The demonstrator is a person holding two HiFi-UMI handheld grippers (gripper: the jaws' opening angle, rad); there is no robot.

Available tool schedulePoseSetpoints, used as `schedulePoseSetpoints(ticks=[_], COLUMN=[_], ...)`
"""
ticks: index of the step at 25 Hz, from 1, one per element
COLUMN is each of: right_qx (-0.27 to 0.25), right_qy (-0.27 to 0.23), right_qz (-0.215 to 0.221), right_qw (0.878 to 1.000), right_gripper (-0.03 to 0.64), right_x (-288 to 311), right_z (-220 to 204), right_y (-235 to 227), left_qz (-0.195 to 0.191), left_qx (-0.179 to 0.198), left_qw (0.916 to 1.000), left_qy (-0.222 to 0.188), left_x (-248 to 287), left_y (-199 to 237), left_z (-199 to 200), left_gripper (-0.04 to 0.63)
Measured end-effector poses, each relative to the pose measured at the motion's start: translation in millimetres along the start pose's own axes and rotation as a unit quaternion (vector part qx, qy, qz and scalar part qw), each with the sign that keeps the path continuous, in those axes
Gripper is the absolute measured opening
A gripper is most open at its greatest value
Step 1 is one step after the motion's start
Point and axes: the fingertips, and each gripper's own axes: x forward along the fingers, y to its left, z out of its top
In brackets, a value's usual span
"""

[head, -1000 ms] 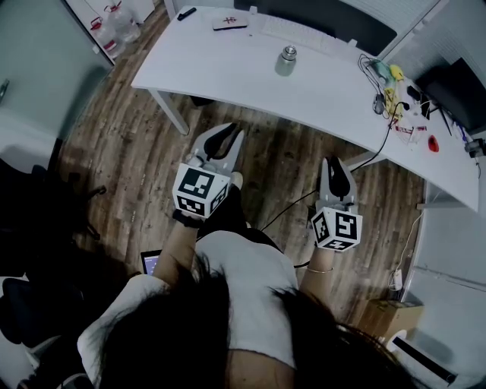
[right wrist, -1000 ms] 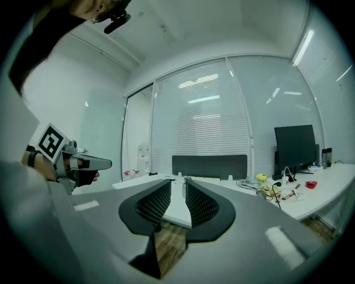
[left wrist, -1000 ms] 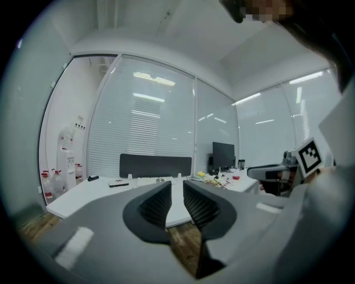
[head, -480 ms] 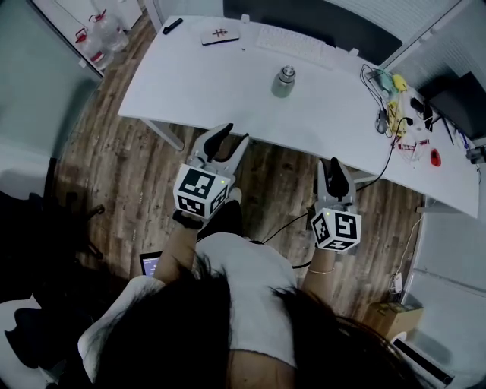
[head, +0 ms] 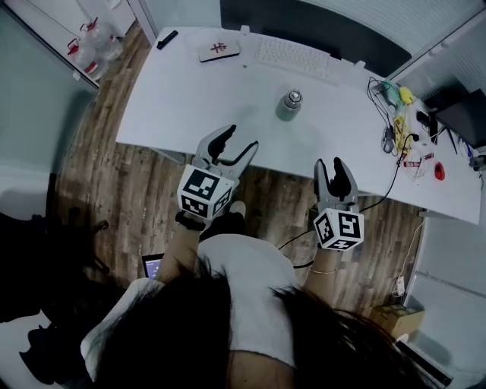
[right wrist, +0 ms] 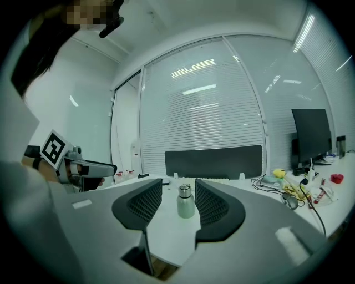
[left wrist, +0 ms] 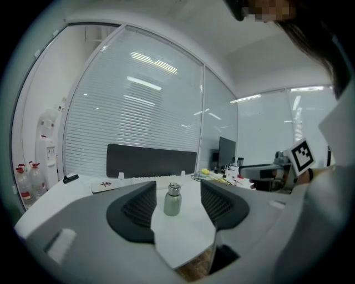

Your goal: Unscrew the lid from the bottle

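Observation:
A small metal bottle [head: 288,105] with its screw lid on stands upright near the middle of the white table [head: 190,91]. Both grippers hover at the table's near edge, well short of the bottle. My left gripper [head: 240,139] points at it from the lower left, and its jaws are opening with nothing between them. My right gripper [head: 329,165] sits to the right, over the floor, and its empty jaws are opening too. In the left gripper view the bottle [left wrist: 172,199] shows far off through the gap between the pads. The right gripper view frames the bottle [right wrist: 185,202] the same way.
A keyboard [head: 292,55] and a dark monitor [head: 311,19] sit behind the bottle. A flat box [head: 219,50] and a black remote [head: 166,38] lie at the back left. Cables and small items [head: 399,114] crowd the table's right end. Water jugs [head: 87,47] stand on the floor at left.
Both grippers' jaws have spread from nearly shut to apart. The table and bottle have come closer, and the left gripper's tips now reach over the near edge.

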Motion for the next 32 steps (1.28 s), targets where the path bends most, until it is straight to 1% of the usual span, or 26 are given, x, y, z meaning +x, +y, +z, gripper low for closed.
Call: schedulePoseSetpoints(ticks=[7,11,14,18,24,28,32], right_qx=[0.011,0.021,0.023,0.025,0.034,0.033,0.037], right_qy=[0.005,0.011,0.013,0.017,0.020,0.024,0.022], right_qz=[0.007,0.014,0.019,0.033,0.058,0.078,0.094], right_qw=[1.000,1.000,0.999,0.999,0.998,0.996,0.995], right_gripper=[0.205,0.239,0.247,0.261,0.265,0.270,0.270], right_x=[34,52,68,97,147,179,200], right_z=[5,5,4,2,6,13,20], right_y=[4,-4,-12,-29,-59,-78,-93], left_qz=[-0.038,-0.055,-0.061,-0.065,-0.067,-0.054,-0.044], left_qx=[-0.005,-0.011,-0.017,-0.018,-0.022,-0.017,-0.014], left_qw=[0.9992,0.9982,0.9975,0.9970,0.9972,0.9983,0.9989], left_qy=[0.009,0.021,0.033,0.039,0.024,0.007,-0.003], left_x=[19,34,50,83,143,178,199], left_y=[13,13,14,20,31,44,53], left_z=[-1,-7,-14,-17,1,19,31], left_gripper=[0.304,0.324,0.337,0.357,0.373,0.377,0.380])
